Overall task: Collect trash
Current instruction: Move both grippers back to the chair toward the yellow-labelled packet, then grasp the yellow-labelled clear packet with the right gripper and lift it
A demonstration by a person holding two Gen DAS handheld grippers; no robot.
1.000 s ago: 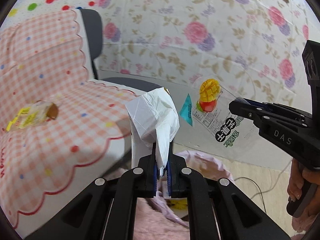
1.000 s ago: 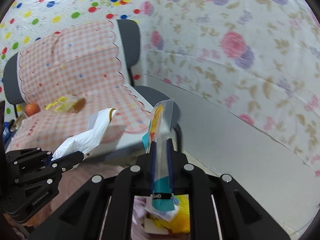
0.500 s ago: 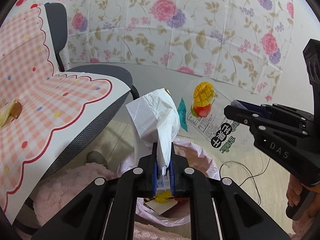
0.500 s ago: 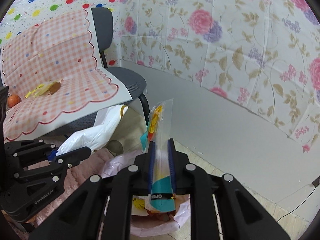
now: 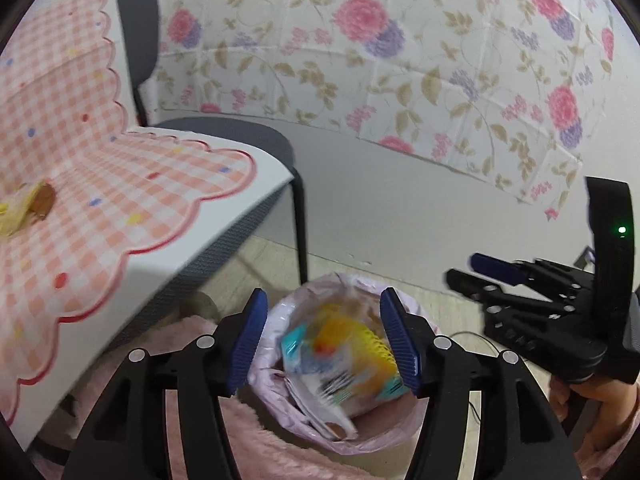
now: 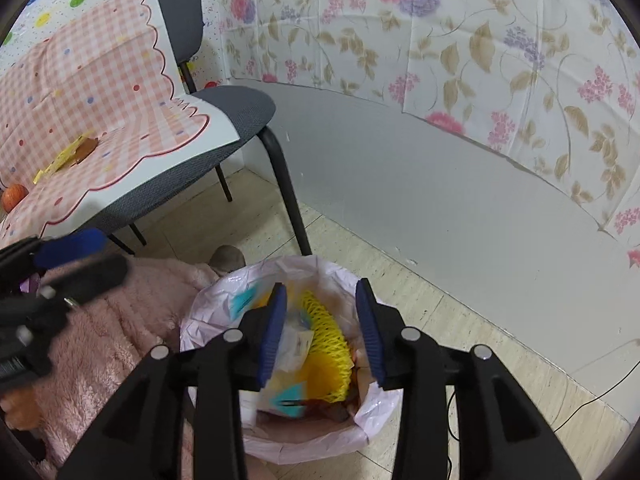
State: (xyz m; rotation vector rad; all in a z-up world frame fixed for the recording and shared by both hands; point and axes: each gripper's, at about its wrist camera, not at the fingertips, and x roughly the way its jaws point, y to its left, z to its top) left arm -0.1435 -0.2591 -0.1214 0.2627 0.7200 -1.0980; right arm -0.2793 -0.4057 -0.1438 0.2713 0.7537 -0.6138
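Observation:
A trash bin lined with a pale pink bag [image 5: 280, 312] [image 6: 208, 300] stands on the floor below both grippers. The mango snack packet [image 5: 340, 360] [image 6: 292, 396] lies inside it, blurred, beside yellow foam netting [image 6: 324, 332]. My left gripper [image 5: 322, 340] is open and empty right above the bin. My right gripper [image 6: 322, 332] is open and empty over the bin too; it shows at the right of the left wrist view [image 5: 480, 268]. A yellow snack wrapper [image 5: 24, 208] [image 6: 72, 152] lies on the pink checked cloth [image 5: 120, 200] over the chair.
A grey chair [image 6: 240, 108] with black legs stands left of the bin. An orange fruit [image 6: 14, 196] sits on the cloth's left edge. A pink fluffy rug [image 6: 112, 320] lies beside the bin. A flowered wall sheet [image 6: 440, 40] backs the scene. A thin cable [image 6: 600, 392] runs along the floor at right.
Both grippers moved down over the bin and opened. The white bag left my left gripper and the mango packet left my right one; the packet now lies in the bin.

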